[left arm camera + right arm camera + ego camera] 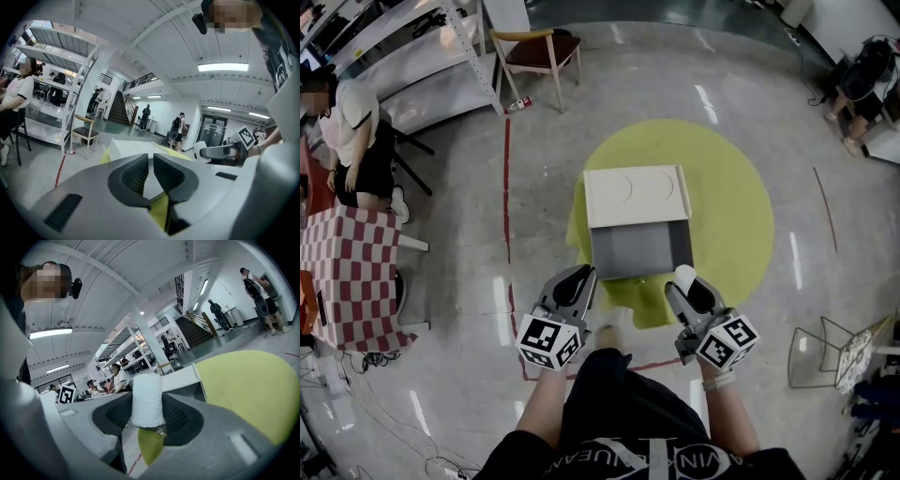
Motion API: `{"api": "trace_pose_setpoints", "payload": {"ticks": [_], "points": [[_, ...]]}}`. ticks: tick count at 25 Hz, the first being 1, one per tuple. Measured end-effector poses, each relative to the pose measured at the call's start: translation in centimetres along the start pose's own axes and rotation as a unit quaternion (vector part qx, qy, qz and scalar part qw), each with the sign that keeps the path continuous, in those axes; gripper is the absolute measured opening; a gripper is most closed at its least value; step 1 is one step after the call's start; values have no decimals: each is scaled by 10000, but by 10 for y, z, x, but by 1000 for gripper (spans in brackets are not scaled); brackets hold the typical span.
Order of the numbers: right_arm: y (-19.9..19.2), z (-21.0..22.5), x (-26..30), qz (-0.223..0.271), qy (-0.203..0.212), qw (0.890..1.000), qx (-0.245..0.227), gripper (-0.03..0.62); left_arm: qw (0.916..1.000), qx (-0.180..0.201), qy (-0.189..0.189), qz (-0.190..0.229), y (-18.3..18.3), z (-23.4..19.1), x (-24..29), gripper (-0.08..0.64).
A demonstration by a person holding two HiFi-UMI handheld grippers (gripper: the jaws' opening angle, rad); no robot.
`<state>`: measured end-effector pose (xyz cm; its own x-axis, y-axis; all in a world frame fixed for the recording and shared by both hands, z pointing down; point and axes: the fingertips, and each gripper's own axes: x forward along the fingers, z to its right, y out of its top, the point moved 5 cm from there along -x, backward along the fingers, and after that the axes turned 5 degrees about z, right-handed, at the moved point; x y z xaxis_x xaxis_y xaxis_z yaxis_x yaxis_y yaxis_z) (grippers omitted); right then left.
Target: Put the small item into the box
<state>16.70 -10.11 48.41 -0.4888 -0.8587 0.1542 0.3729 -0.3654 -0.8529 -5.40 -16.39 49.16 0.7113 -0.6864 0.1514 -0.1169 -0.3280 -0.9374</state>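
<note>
Right gripper point(147, 401): I am watching its two jaws pressing on the small item from both sides, so it is clamped, not empty.
Small item point(146, 390): a white, rounded piece that is sticking up past the jaw tips. It is sitting between the pads and is hanging just short of the box's near edge (not inside it).
Left gripper point(151, 158): its jaws are resting all but together, with only a thin slit between the pads and nothing in it. It is hovering beside the right gripper, on that tool's left.
Box point(639, 246): it is lying just ahead of both grippers' tips, showing me a grey inside on the near half.
Lid point(636, 195): a cream panel that is covering the box's far half, beyond the grey part.
Mat point(731, 206): a round yellow-green patch on the floor. It is lying under the box and spreading out ahead of the right gripper and to its right.
Chair point(539, 52): it is standing well beyond the box, ahead of the left gripper and off to its left.
Person point(352, 141): sitting far off to the left gripper's left.
</note>
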Motion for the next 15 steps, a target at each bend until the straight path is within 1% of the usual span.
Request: {"api": "trace_pose_setpoints", "payload": {"ticks": [7, 11, 15], "points": [[5, 2, 22, -191, 107, 9996, -200, 189, 9999, -68, 144, 56, 1, -18, 0, 37], [6, 3, 35, -485, 227, 9975, -468, 190, 9995, -58, 293, 64, -1, -25, 0, 37], [10, 7, 48, -759, 356, 9933, -795, 189, 9993, 25, 361, 5, -3, -25, 1, 37]]}}
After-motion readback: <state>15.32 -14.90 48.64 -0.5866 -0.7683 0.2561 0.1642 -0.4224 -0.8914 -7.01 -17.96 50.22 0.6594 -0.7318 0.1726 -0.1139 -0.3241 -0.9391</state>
